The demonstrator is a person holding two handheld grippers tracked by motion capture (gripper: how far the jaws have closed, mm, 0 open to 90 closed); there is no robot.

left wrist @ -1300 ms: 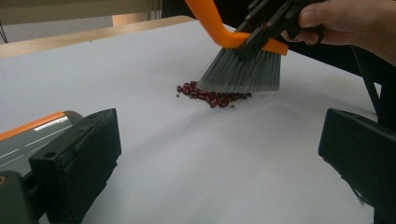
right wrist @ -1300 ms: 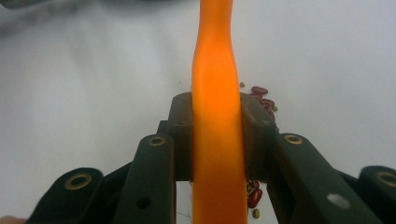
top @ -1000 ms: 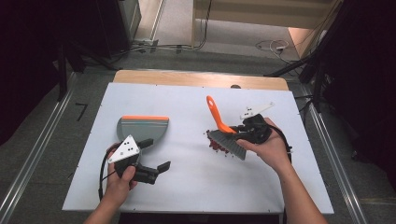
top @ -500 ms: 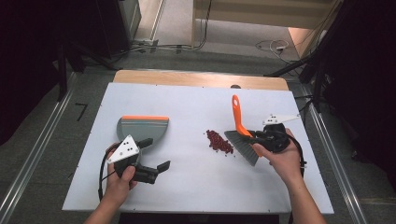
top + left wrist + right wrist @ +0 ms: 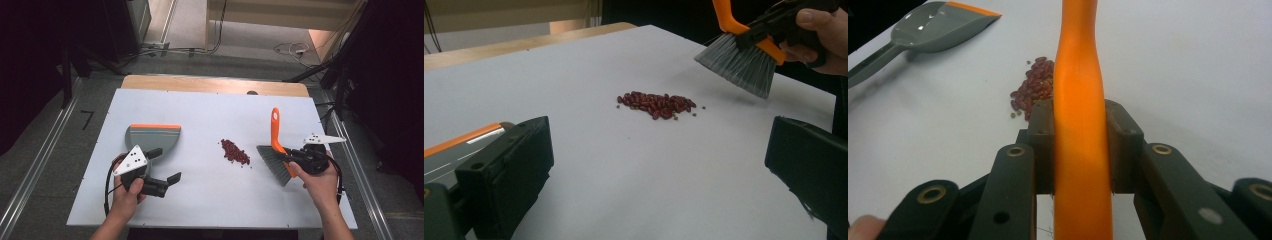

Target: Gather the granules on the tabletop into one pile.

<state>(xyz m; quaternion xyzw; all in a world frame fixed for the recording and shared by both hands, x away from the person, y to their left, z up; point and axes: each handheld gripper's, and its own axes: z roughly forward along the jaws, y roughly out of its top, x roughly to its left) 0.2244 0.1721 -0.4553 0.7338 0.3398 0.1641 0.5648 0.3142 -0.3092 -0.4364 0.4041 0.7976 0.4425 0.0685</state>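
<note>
Right gripper [image 5: 292, 159] is clamped on the brush [image 5: 276, 150], jaws pinching the orange handle from both sides; the right gripper view shows the handle [image 5: 1080, 125] running straight up between the pads. Brush sits on the right side of the table [image 5: 210, 200], grey bristles [image 5: 273, 164] pointing left and near, handle pointing far. From the left gripper view the bristles [image 5: 739, 62] hang just above the surface, tilted; can't tell whether any tips touch the table.

Beans [image 5: 235, 151], a small dark red pile, lie about mid-table, just left of the bristles and not touching them. A few loose bits are scattered on the pile's right edge. In the right gripper view the beans [image 5: 1033, 87] are partly hidden behind the handle.

Left gripper [image 5: 161, 166] has its jaws wide apart, nothing between them. It's at the near left of the table, pointing right towards the pile. In its own view the beans [image 5: 656, 104] are well ahead of the jaws, in the gap between them.

Dustpan [image 5: 151, 140], grey with an orange lip, lies flat on the left side, just far of my left gripper, well apart from the beans. The lip faces far. The left jaw in the left gripper view sits right beside the dustpan edge [image 5: 454, 152]; contact unclear.
</note>
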